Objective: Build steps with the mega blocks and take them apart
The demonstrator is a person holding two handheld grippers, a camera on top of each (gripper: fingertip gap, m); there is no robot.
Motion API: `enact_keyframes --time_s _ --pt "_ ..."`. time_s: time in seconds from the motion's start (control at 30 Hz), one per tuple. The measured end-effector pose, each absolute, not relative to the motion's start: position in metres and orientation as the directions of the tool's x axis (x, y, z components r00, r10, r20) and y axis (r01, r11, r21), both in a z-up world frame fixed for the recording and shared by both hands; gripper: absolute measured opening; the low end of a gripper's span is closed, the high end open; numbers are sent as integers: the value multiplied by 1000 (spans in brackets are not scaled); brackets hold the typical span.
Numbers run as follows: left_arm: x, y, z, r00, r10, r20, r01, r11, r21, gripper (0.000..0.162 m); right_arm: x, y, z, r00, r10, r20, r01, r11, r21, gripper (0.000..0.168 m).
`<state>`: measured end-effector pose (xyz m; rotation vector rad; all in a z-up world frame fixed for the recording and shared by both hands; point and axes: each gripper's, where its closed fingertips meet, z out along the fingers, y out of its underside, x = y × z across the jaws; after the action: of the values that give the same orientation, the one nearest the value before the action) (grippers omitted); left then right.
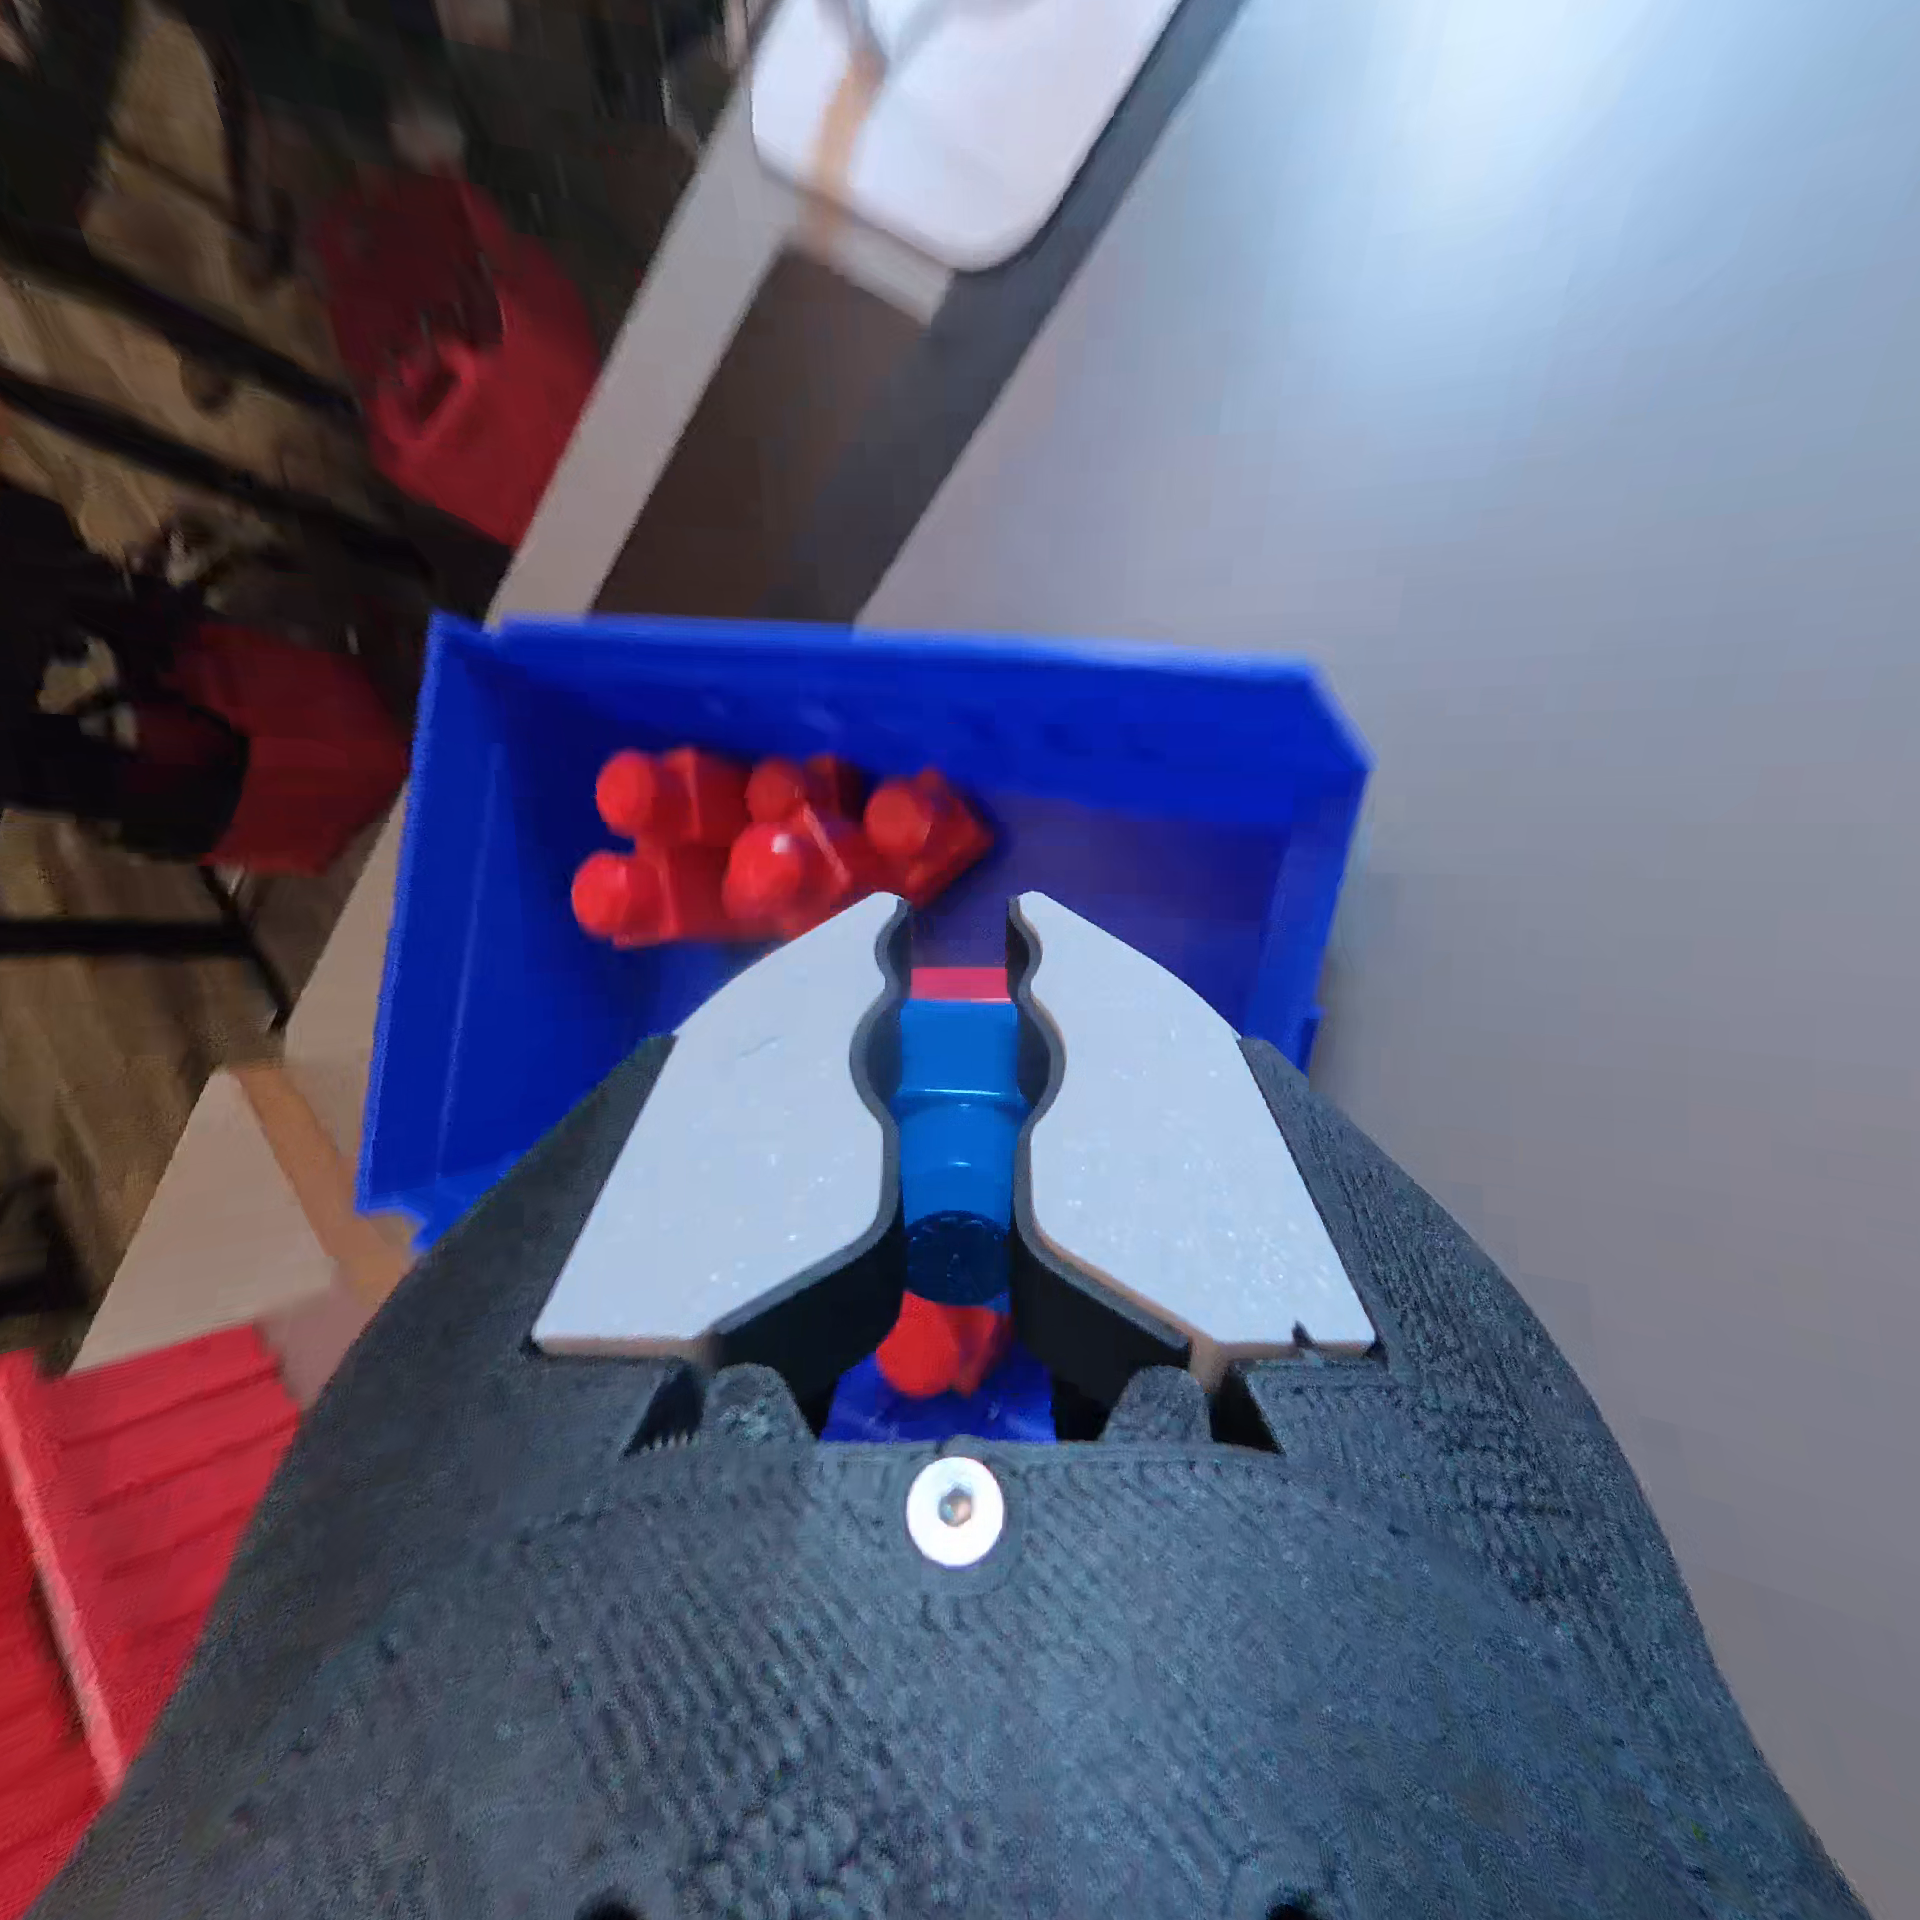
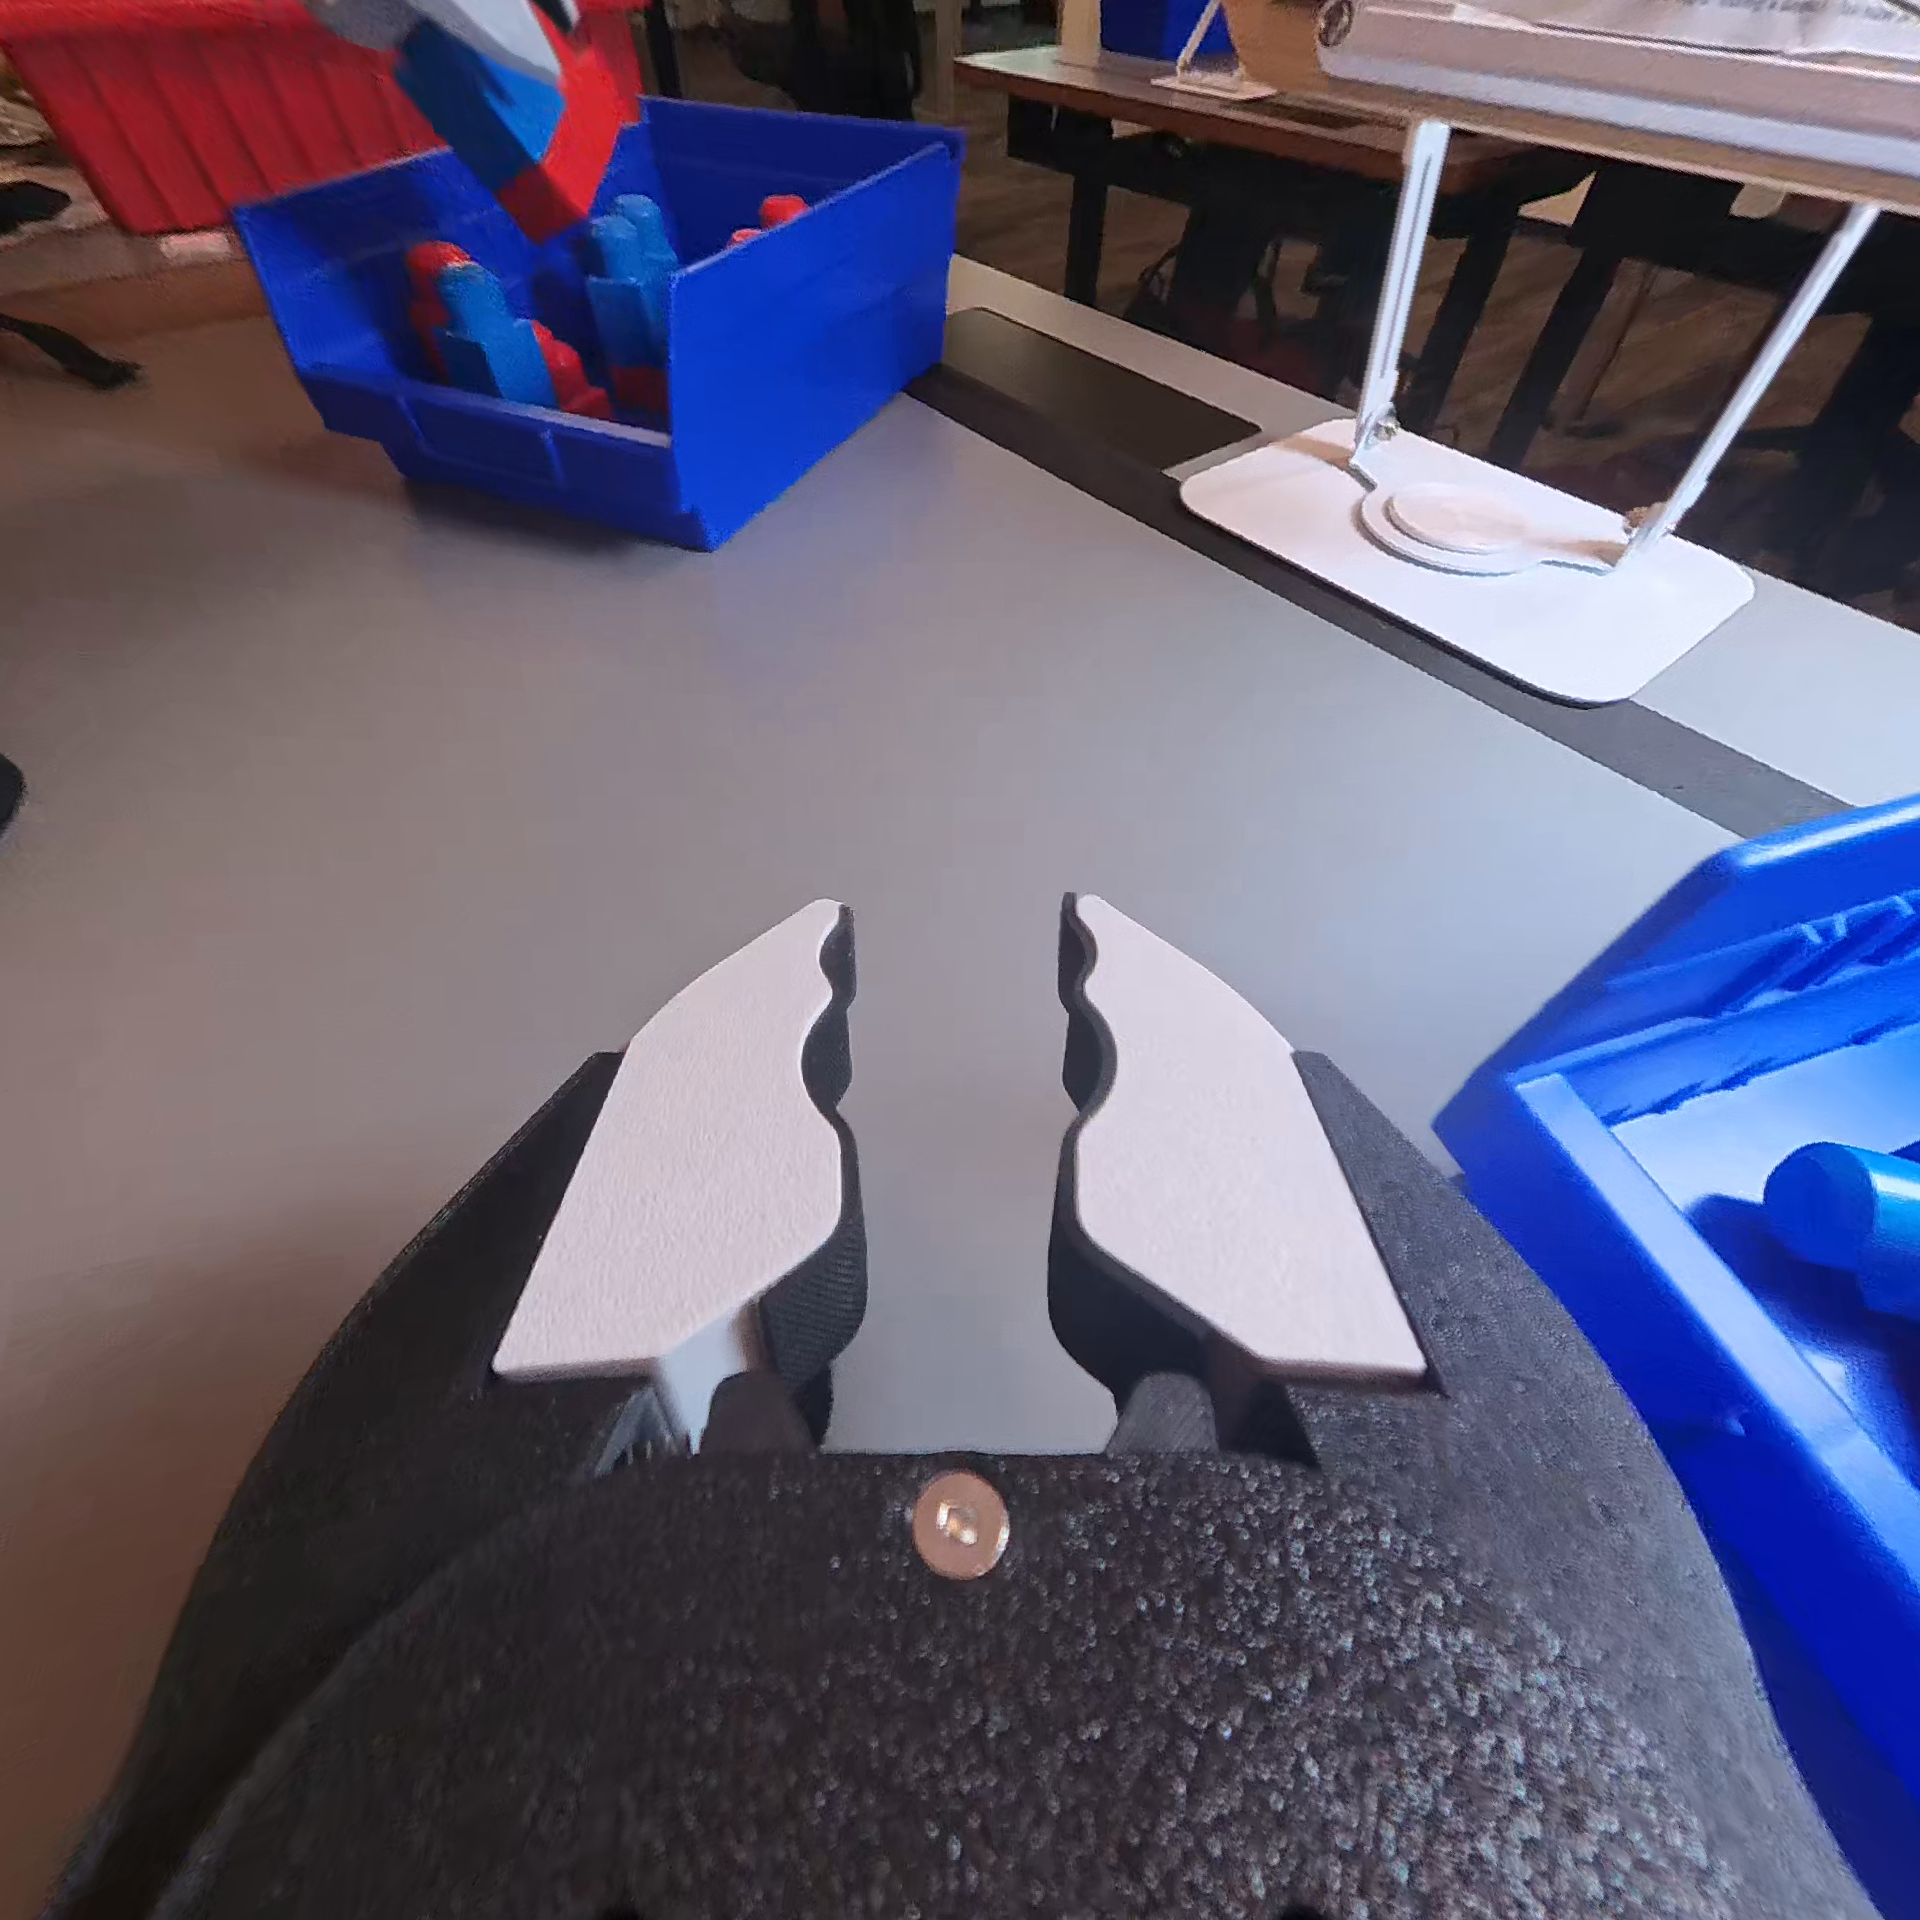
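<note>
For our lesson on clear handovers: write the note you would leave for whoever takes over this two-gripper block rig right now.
Left gripper: shut on a blue block with a red piece at its far end, held above the blue bin.
Right gripper: open, empty, over bare grey table.
Things: red blocks and blue ones lie loose in that bin; a second blue bin at the right holds a blue block.
Done: no steps stand on the table.
Left: probably drop the held piece into the bin.

Black textured gripper [image 2: 956, 914] bodies, pale wavy-edged fingers [image 2: 696, 1143] (one silver screw [image 2: 961, 1536] each).
</note>
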<state>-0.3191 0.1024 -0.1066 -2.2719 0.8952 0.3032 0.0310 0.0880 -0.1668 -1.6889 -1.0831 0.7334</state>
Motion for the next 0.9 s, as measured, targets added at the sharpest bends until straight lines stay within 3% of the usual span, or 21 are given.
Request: enact_keyframes --time_s 0.07,0.13,0.3,0.43,0.57,0.7,0.9 --pt "-295 100 -86 747 -520 -414 -653 -458 -604 17 24 80 -166 396 918 21 318 -116 -941 38" --pt "-278 96 -78 734 -527 -427 -659 -403 -635 17 17 72 -170 363 931 40 335 -91 -938 38" --pt "-286 104 -98 677 -502 -538 -734 -407 -544 17 3 54 -182 302 942 148 420 8 -908 38" --pt "-309 111 -130 722 -503 -475 -692 -501 -520 18 -1 47 -185 276 942 188 442 49 -896 38" --pt "-323 107 -142 764 -507 -400 -645 -572 -507 37 -1 48 -186 276 946 169 436 34 -899 38" --pt "-335 99 -151 765 -534 -360 -644 -625 -441 49 -2 48 -189 273 954 125 428 -4 -904 38" --pt "-366 89 -184 726 -589 -354 -676 -705 -213 58 -2 47 -195 261 958 123 448 -8 -894 38"
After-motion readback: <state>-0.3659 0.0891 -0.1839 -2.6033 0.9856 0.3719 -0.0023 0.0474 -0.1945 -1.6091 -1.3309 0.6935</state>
